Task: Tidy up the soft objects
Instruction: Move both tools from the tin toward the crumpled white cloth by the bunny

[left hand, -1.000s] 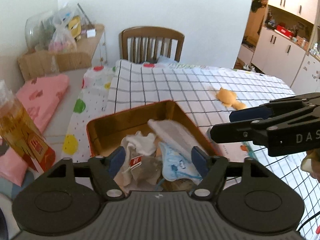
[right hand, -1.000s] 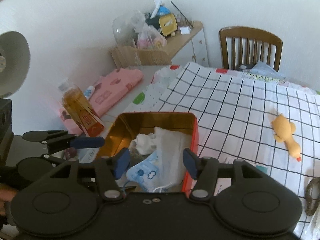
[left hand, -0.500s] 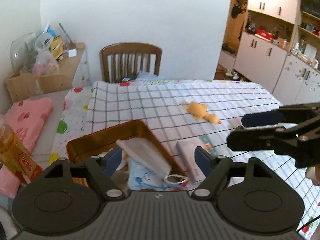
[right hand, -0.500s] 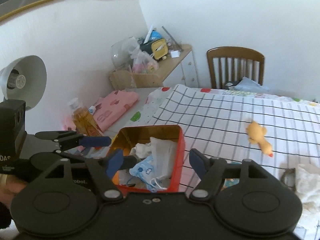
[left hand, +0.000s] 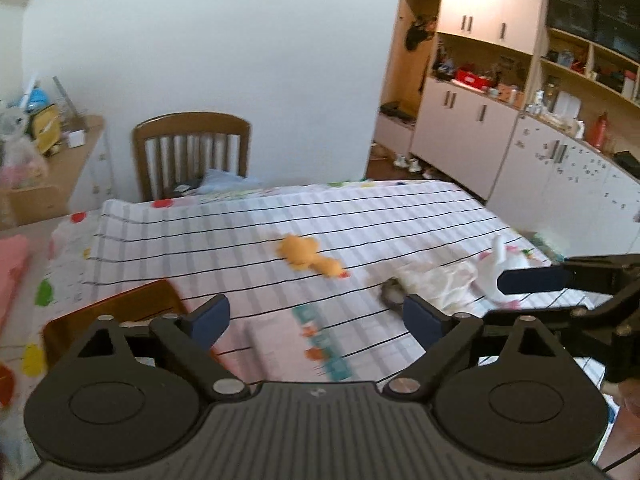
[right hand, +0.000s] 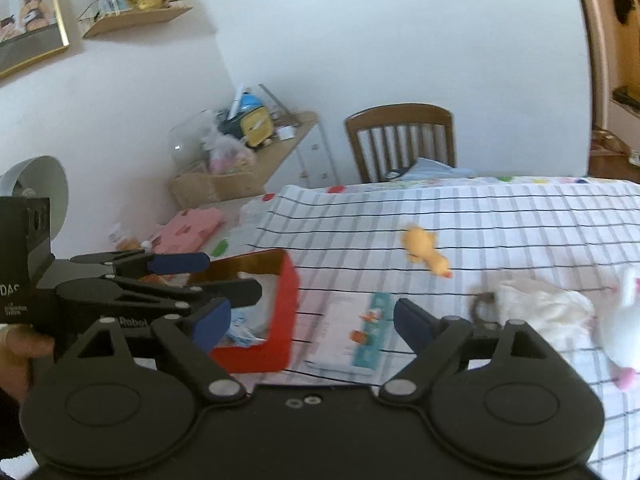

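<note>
Hovering both claws over the tabletop [left hand: 280, 208], left claw [left hand: 316, 316] and right claw [right hand: 312, 320] just spread wide, nothing between them. Yellow duck toy [right hand: 424, 248] lies ahead beyond the tin [right hand: 280, 304], long axis slanting right; right claw looks nearer.

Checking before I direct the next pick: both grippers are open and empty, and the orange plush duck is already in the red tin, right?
Not quite. The left gripper and right gripper are open and empty, but the orange plush duck lies on the checked tablecloth, outside the red tin. The right wrist view shows it.
</note>
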The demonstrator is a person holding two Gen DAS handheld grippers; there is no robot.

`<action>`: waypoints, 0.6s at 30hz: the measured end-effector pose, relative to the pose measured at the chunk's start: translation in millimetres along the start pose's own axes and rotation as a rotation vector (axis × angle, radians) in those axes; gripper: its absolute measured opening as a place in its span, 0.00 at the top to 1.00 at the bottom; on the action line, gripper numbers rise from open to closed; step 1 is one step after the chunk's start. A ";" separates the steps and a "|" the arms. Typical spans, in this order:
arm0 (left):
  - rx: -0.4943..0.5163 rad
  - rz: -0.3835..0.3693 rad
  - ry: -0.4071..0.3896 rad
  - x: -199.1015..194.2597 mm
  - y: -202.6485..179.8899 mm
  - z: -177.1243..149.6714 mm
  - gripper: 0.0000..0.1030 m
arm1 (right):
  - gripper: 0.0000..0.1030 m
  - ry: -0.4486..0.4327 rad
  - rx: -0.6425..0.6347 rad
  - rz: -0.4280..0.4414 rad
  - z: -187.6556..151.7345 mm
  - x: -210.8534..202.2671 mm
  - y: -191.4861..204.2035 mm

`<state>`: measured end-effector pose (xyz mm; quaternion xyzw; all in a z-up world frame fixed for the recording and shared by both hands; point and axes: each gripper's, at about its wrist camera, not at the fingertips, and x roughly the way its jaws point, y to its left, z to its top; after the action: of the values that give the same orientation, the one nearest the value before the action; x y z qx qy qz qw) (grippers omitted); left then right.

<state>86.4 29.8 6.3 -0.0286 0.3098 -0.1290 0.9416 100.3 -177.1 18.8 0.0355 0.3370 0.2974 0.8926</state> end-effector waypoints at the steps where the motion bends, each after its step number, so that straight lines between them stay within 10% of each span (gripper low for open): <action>1: 0.002 -0.012 -0.006 3.6 -6.6 1.5 0.05 | 0.12 -0.003 0.003 -0.012 -1.3 -4.5 -5.7; 18: -0.017 -0.050 -0.025 87.0 -102.4 10.9 0.03 | 0.05 -0.018 0.046 -0.170 -11.5 -49.4 -114.9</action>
<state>137.2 -92.0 -21.3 -0.0458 0.2984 -0.1497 0.9415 122.0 -300.4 8.3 0.0298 0.3377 0.2125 0.9165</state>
